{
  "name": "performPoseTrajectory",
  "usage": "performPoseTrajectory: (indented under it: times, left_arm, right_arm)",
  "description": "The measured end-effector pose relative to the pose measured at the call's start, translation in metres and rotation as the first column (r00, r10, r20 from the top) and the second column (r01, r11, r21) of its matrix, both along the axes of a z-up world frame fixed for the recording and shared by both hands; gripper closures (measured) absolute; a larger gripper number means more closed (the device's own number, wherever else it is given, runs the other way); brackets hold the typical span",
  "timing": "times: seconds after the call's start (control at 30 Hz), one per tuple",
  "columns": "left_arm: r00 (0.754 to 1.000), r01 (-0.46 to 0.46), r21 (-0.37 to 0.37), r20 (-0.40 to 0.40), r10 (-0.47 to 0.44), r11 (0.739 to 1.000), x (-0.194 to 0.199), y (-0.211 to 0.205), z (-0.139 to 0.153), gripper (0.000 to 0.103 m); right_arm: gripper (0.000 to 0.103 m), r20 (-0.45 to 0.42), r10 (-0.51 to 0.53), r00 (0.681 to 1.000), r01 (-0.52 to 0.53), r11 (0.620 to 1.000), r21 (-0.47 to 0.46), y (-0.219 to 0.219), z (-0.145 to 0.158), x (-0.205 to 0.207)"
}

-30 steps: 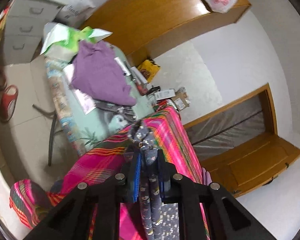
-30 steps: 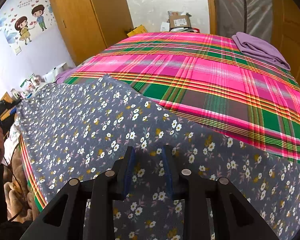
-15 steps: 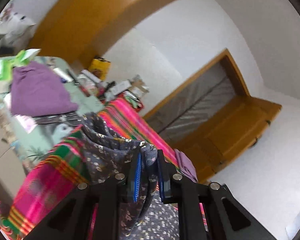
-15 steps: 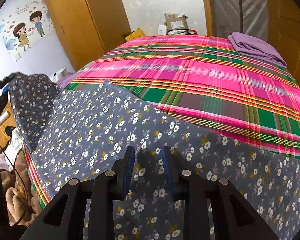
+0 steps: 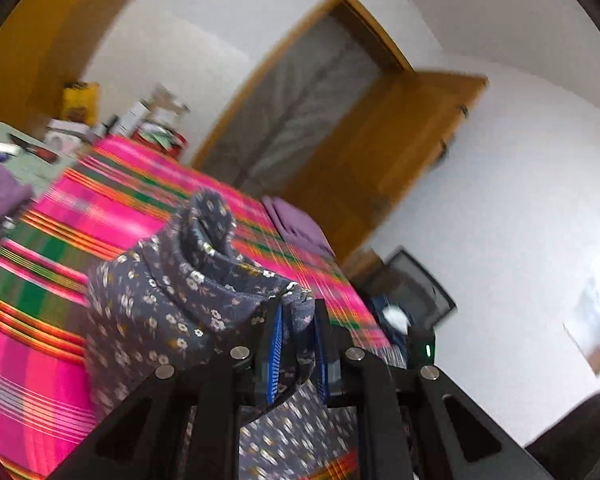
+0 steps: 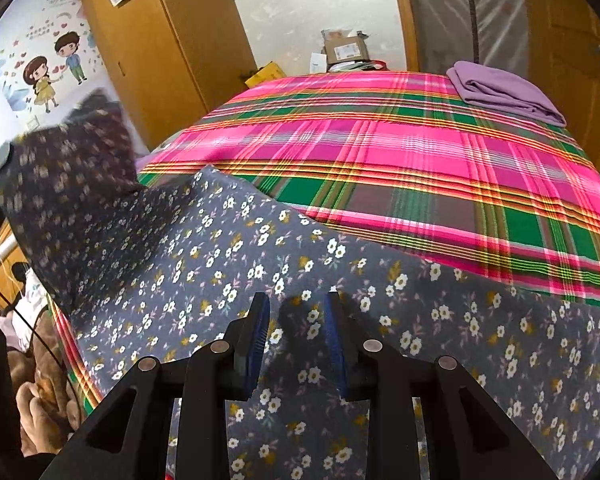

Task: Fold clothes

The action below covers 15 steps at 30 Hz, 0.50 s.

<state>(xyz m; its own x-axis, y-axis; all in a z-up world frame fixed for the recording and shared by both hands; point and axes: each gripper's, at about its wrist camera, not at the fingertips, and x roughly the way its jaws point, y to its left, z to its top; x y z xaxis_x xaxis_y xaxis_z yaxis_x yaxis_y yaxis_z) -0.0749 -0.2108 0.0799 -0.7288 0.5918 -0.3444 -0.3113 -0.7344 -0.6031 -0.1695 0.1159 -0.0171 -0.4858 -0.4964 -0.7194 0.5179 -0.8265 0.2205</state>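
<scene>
Left gripper: clenched on a bunched edge of the floral garment, raised off the plaid bedspread. Right gripper: jaws part open, lowered onto the floral garment; whether they pinch fabric cannot be told. Garment spreads across the bed's near edge, its lifted corner at 9 o'clock in the right view. Folded purple cloth lies at 1 o'clock.
</scene>
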Motion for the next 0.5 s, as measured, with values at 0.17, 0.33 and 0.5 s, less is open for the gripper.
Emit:
performPoseTrajectory:
  times: [0.17, 0.33, 0.5]
  left_arm:
    - [0.983, 0.151, -0.032, 0.11, -0.147, 0.988, -0.008, 0.043, -0.042, 0.088]
    - [0.957, 0.211, -0.049, 0.215, -0.196, 0.976, -0.009, 0.06, -0.083, 0.088]
    - [0.944, 0.236, -0.064, 0.251, -0.213, 0.97, -0.002, 0.064, -0.091, 0.084]
  right_arm:
    - [0.074, 0.006, -0.001, 1.0, 0.001, 1.0, -0.009, 0.004, 0.0, 0.0]
    - [0.074, 0.015, 0.009, 1.0, -0.009, 1.0, -0.022, 0.004, 0.0, 0.001]
    - [0.074, 0.056, 0.028, 0.998, -0.023, 0.996, -0.088, 0.003, 0.002, -0.002]
